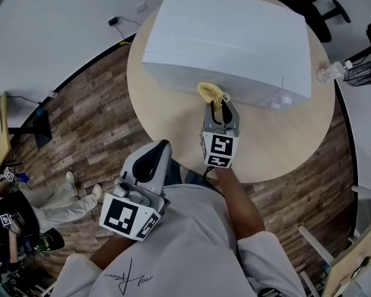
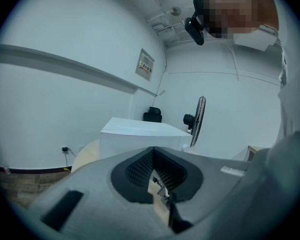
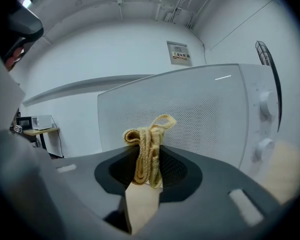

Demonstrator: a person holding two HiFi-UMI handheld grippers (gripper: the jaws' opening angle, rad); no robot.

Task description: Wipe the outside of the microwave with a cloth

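The right gripper (image 1: 219, 107) pinches a yellow cloth (image 1: 211, 93) just before the closed microwave (image 1: 235, 36), while the left gripper (image 1: 159, 148) hangs clenched, empty.

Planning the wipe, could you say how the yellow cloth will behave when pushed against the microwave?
Probably floppy: the cloth flops in loose folds from the right tongs. Likely light, so it should crumple against the microwave.

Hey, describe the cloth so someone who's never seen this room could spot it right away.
Start at the white microwave on the round wooden table. Just before its front face, the right gripper is shut on the cloth. It is a bunched yellow strip poking out of the jaws, the only yellow thing over the table.
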